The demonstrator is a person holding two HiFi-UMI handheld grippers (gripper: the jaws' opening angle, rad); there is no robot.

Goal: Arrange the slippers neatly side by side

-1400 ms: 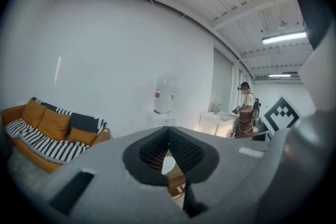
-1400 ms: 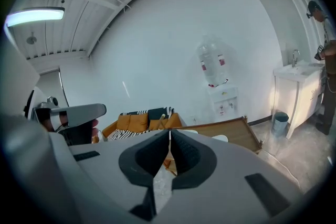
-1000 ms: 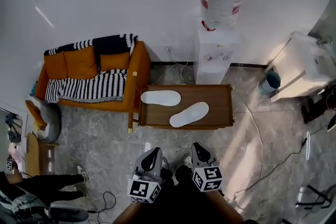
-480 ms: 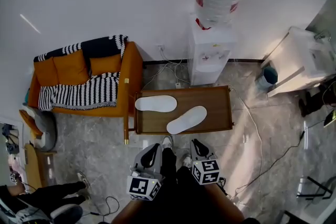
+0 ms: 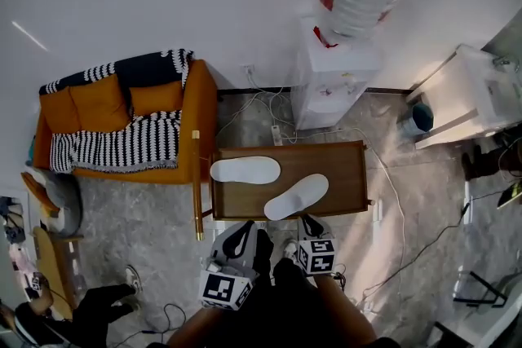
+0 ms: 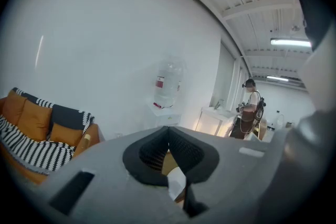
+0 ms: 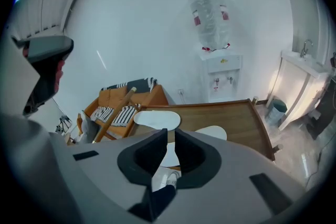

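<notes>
White slippers lie askew on the table — left gripper and right gripper both closed, empty; arriving closed could shove one off.

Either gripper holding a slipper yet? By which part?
Nothing held: left gripper and right gripper shut, empty; far slipper and near slipper lie on the table.

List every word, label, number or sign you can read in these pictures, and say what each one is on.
No text here can be read.
Water bottle, red label: print too blurred to read.
Water dispenser, front panel: small marks, too small to read.
Marker cubes: black-and-white square patterns, no letters or numbers.
Slippers: plain white, no print visible.
</notes>
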